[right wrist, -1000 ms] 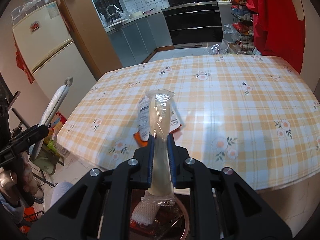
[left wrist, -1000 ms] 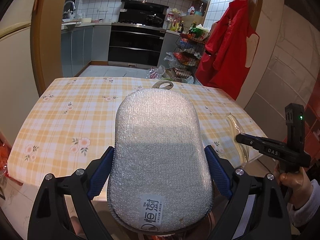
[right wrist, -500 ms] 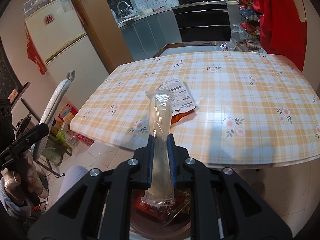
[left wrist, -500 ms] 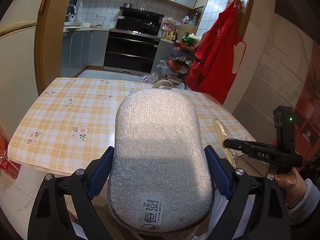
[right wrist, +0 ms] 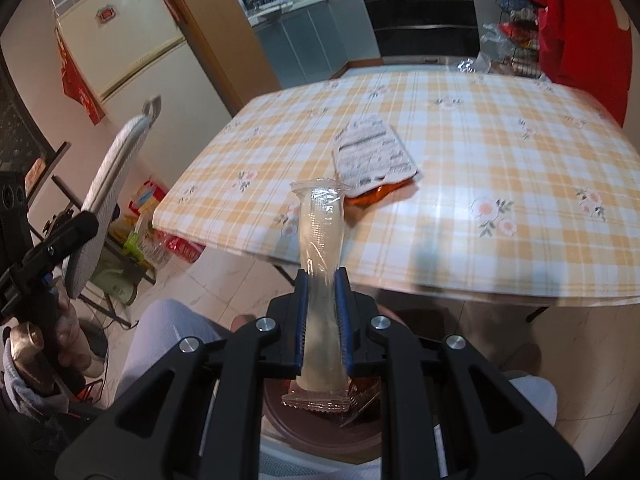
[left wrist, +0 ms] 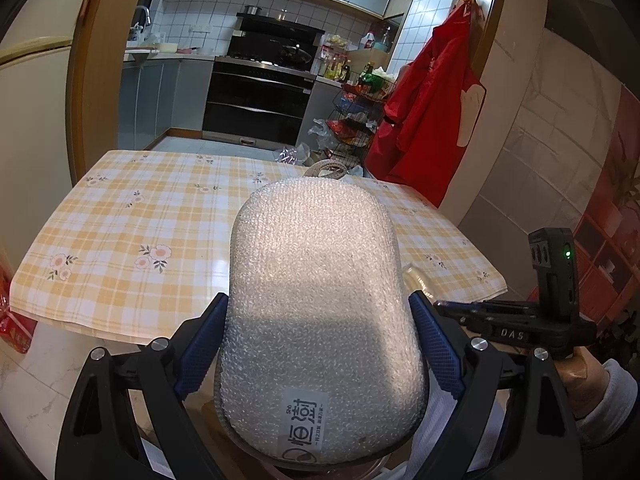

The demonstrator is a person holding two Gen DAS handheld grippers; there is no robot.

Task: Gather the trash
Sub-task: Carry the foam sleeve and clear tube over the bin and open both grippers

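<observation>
Tongs in the right hand are clamped on a long clear plastic wrapper, their blue pads pressing its sides; the wrapper stands up past the tips and its crimped lower end hangs over a round brown bin holding reddish scraps, seen only in the right wrist view. That view also shows a printed snack packet with an orange edge lying flat on the checked counter, near its front edge, which the other camera does not see at all. At its left edge appear the left tongs' black body and the hand gripping it, with a padded mitt seen edge-on.

From the left wrist view, the left tongs stand wide apart around a silvery padded scrubbing mitt, blue pads against both its sides; it fills the middle of that view, with a label near its base and a loop at the top. Behind it the counter looks bare. At right, the right tongs show side-on, with the wrapper's tip peeking out just beside the mitt.
</observation>
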